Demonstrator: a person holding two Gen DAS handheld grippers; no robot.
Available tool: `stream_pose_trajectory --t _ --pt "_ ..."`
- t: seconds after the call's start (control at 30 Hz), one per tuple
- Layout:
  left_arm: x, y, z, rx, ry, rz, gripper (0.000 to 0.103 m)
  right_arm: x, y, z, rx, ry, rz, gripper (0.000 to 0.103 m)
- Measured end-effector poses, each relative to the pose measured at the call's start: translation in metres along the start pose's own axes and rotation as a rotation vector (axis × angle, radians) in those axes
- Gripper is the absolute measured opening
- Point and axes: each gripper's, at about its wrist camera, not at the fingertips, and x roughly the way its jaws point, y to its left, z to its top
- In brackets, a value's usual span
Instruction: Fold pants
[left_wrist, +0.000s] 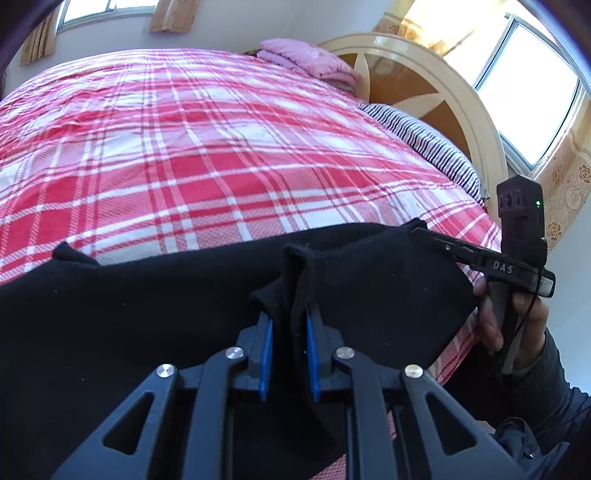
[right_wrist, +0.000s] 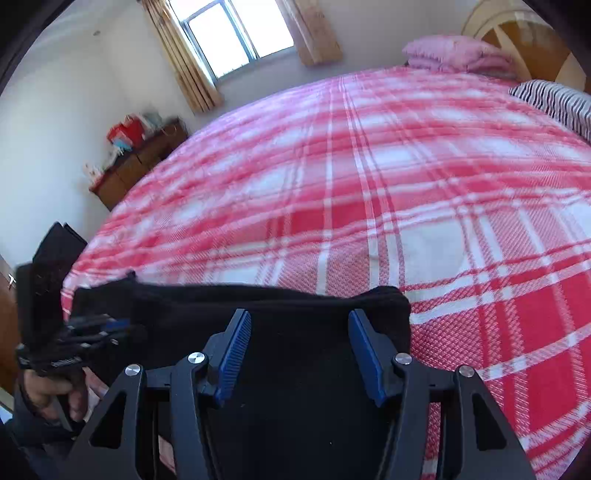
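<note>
Your left gripper (left_wrist: 290, 325) has its jaws pinching a raised ridge of the black pants (left_wrist: 155, 314), the blue pads (left_wrist: 266, 354) close together with cloth bunched up between them. Your right gripper (right_wrist: 301, 347) has its jaws spread wide, hovering over the pants (right_wrist: 295, 325) with nothing caught between the blue pads (right_wrist: 364, 354).

In the left wrist view, white letters reading "DAS" show on the side of the right gripper (left_wrist: 436, 238), whose tip sits at the pants' right corner. The left gripper (right_wrist: 107, 326) carries small white lettering in the right wrist view too, but it is too blurred to read.

The pants lie across the near edge of the bed (left_wrist: 221, 147), running left to right, with their far edge fairly straight and two small corners poking up at the left and right. Beyond that edge the red-and-white plaid cover stretches wide and flat toward the far side.

At the head of the bed sit a striped pillow (left_wrist: 424, 140), a folded pink blanket (left_wrist: 306, 59) and a rounded cream headboard (left_wrist: 436, 74). Windows (right_wrist: 236, 33) with tan curtains (right_wrist: 184, 62) light the white-walled room, and a brown dresser (right_wrist: 140, 162) with red boxes on top stands by the far wall.
</note>
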Motion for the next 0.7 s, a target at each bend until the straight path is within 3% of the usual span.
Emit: stream_pose_trajectory --t 0.17,0.27,0.4,0.53,0.7 --pt "-0.001 0.003 0.0 -0.012 -0.007 -0.014 0.018 -0.034 0.012 -0.001 -0.024 -0.011 0.014 0.057" --pt "-0.005 0.005 -0.002 -0.017 -0.014 -0.016 0.018 -0.048 0.021 -0.018 -0.072 0.072 0.043 0.057" --pt "-0.002 0.006 -0.004 -0.018 -0.013 -0.019 0.019 -0.057 0.026 -0.052 -0.145 0.131 -0.01 0.057" --pt "-0.003 0.003 -0.004 0.005 -0.021 0.009 0.023 -0.057 0.022 -0.06 -0.136 0.093 0.009 0.057" --pt "-0.025 0.006 -0.006 0.05 -0.039 0.097 0.054 -0.076 0.023 -0.049 -0.086 -0.008 0.105 0.057"
